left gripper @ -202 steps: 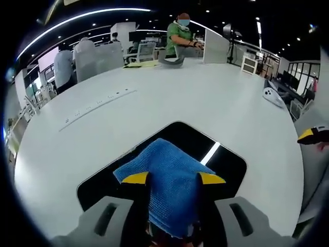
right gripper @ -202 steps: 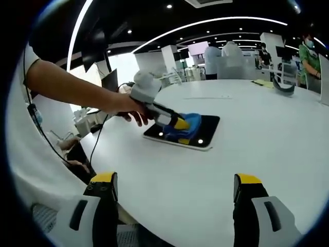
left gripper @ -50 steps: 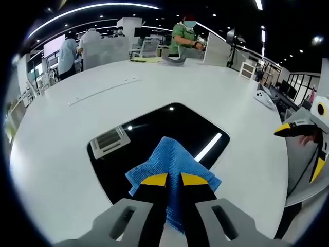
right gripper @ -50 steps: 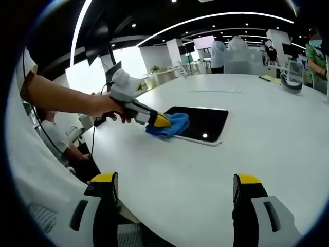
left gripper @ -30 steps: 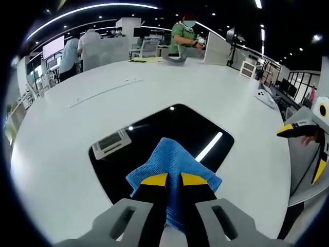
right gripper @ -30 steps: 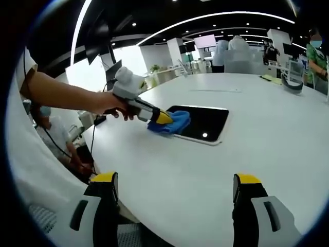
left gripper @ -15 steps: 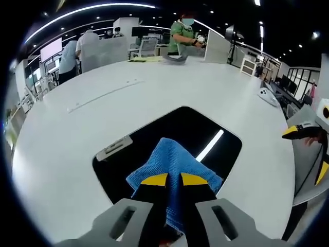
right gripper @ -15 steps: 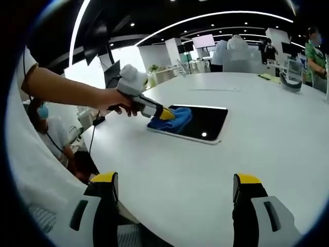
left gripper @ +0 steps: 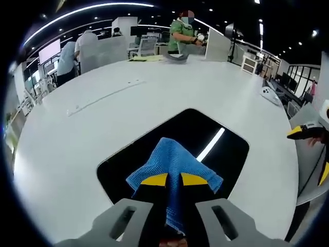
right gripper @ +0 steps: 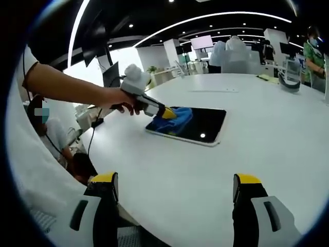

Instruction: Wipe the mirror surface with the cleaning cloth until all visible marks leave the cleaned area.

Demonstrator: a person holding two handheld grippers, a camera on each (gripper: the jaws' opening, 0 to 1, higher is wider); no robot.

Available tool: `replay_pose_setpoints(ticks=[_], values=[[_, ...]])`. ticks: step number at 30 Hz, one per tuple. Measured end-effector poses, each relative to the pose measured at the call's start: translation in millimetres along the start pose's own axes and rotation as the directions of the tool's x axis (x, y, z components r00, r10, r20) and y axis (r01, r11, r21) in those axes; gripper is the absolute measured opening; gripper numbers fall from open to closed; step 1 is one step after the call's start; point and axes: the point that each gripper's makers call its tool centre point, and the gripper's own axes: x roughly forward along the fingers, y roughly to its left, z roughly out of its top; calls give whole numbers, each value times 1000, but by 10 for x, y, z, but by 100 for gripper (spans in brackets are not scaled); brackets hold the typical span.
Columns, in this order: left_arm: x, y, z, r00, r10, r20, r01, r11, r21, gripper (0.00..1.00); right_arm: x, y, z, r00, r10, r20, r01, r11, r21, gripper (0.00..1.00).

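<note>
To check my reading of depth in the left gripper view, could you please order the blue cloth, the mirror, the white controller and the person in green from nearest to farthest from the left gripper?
1. Blue cloth: clamped in the left gripper.
2. Mirror: under the cloth.
3. White controller: far right on the table.
4. Person in green: beyond the table's far edge.

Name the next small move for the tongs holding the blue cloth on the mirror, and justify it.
Probably slide the left tongs forward: the blue cloth sits on the near part of the mirror, leaving the far part uncovered.
</note>
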Motion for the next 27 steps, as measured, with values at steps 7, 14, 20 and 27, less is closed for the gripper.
replay_pose_setpoints(ticks=[7,14,20,27], values=[[42,77,48,1000,2,-2,-2,1000,-30,6,-6,-6,-2,1000,-3,-5,3,1000,0,92],[73,124,88,1000,5,-8,-5,1000,-24,6,-30,-16,5,1000,-9,-2,9,1000,6,92],[114,178,120,1000,11,-18,-11,1000,-10,6,-47,-27,-20,1000,-9,-8,9,1000,6,92],[149,227,160,999,20,-33,-20,1000,16,6,-62,-43,-37,1000,-8,-10,8,1000,5,92]])
